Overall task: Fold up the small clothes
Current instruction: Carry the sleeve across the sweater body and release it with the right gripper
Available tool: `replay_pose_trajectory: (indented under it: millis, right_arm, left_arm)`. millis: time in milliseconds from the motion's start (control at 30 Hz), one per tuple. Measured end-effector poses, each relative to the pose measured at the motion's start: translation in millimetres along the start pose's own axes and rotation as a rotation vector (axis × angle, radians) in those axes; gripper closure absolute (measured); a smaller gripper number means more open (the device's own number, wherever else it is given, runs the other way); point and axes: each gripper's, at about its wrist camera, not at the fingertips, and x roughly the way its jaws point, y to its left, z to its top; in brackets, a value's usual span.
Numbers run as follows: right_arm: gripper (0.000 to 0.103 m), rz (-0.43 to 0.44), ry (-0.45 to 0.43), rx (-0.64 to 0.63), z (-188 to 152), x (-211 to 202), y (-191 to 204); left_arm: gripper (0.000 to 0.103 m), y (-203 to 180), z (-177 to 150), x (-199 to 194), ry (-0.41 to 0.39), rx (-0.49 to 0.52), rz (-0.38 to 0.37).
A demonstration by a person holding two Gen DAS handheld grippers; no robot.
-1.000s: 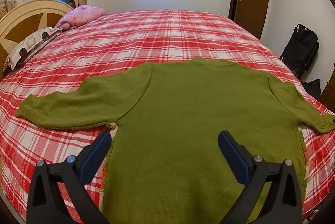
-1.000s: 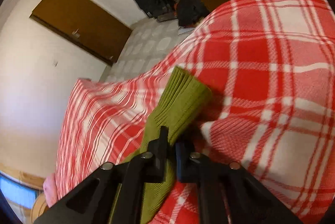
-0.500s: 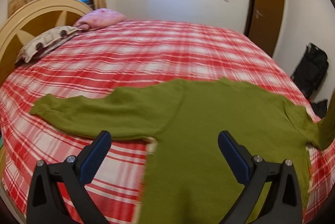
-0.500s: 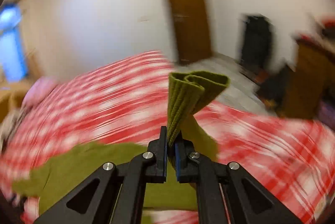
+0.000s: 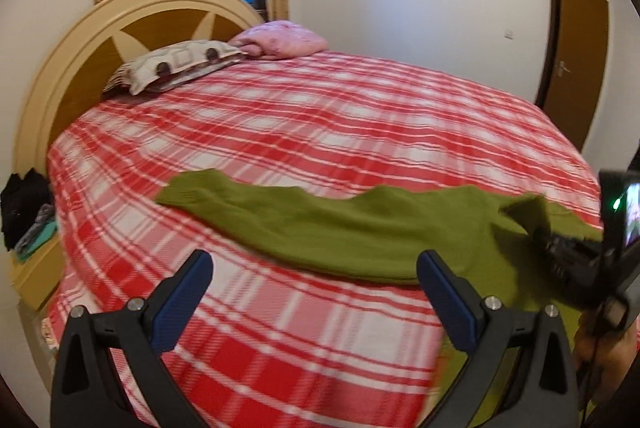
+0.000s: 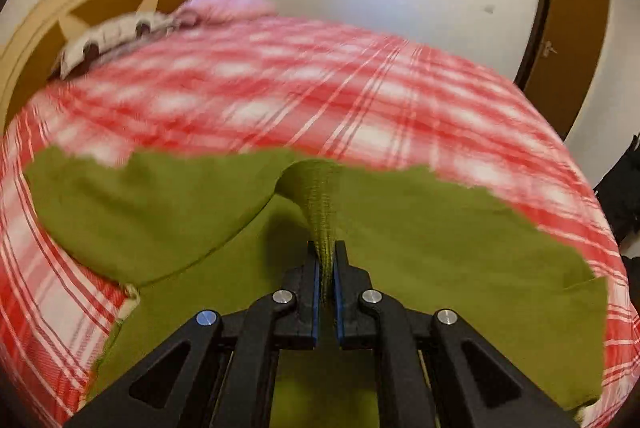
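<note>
A green sweater is lying spread out on a big bed with a red and white checked bedspread. One long sleeve is reaching out flat to the left, far from the sweater's body.

The left gripper is hanging low over the near edge of the bed, pointing across it. Its two blue fingers are standing wide apart with nothing between them. The left finger is over the checked cloth and the right finger is at the near edge of the sweater.

The right gripper is pointing forward over the middle of the sweater. Its two fingers are pressed together on a cuff, the end of the other sleeve. The cuff is standing up out of the claw in a thin ribbed strip, and the sleeve is bending over onto the sweater's body.

In the left view, the right gripper is showing at the right side, dark and blurry.

At the far left are a patterned pillow, a pink pillow and a round wooden headboard. A brown door is standing at the far right.
</note>
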Motion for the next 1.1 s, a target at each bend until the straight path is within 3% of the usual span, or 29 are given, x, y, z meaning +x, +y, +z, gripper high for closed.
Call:
replay_pose_trajectory:
  millis: [100, 167, 200, 233, 267, 367, 433, 467, 500, 533, 667, 767, 867, 933, 1100]
  right_arm:
    - [0.092, 0.066, 0.063, -0.011, -6, 12, 13]
    - [0.073, 0.195, 0.076, 0.025, -11, 9, 11]
    - [0.052, 0.258, 0.072, 0.050, -12, 4, 10]
    - [0.042, 0.322, 0.067, 0.078, -13, 1, 8]
    - [0.042, 0.417, 0.061, 0.117, -14, -5, 4]
    - [0.042, 0.526, 0.037, 0.202, -15, -19, -6]
    - [0.044, 0.454, -0.058, 0.259, -13, -34, -20]
    - [0.052, 0.418, -0.077, 0.261, -11, -36, -22]
    - [0.080, 0.366, -0.084, 0.250, -7, -36, -25]
    - [0.091, 0.327, -0.068, 0.241, -4, -32, -26]
    - [0.091, 0.241, 0.005, 0.249, -2, 0, -21]
    - [0.090, 0.276, 0.092, 0.203, -12, 22, 0]
    - [0.090, 0.217, 0.049, 0.106, -13, 11, 14]
    - [0.090, 0.248, 0.050, 0.125, -12, 2, 13]
    - [0.090, 0.305, -0.046, 0.151, -14, -41, 15]
  left_arm:
    - [0.000, 16, 0, 11, 0.016, -0.034, 0.020]
    - [0.000, 25, 1, 14, 0.024, -0.053, 0.024]
    - [0.000, 29, 1, 17, 0.028, -0.065, 0.024]
    - [0.000, 30, 0, 16, 0.030, -0.070, 0.025]
    - [0.000, 32, 0, 18, 0.033, -0.077, 0.024]
    - [0.000, 37, -2, 21, 0.041, -0.083, 0.031]
    - [0.000, 42, -3, 24, 0.049, -0.091, 0.039]
    - [0.000, 46, -3, 26, 0.057, -0.104, 0.042]
    - [0.000, 50, -4, 28, 0.063, -0.118, 0.046]
    - [0.000, 57, -5, 31, 0.069, -0.139, 0.056]
    - [0.000, 81, -8, 42, 0.094, -0.203, 0.110]
    - [0.000, 101, -9, 48, 0.107, -0.262, 0.130]
    - [0.000, 117, -3, 54, 0.108, -0.277, 0.153]
    - [0.000, 126, 2, 57, 0.108, -0.302, 0.156]
    - [0.000, 145, 20, 84, 0.114, -0.418, 0.081]
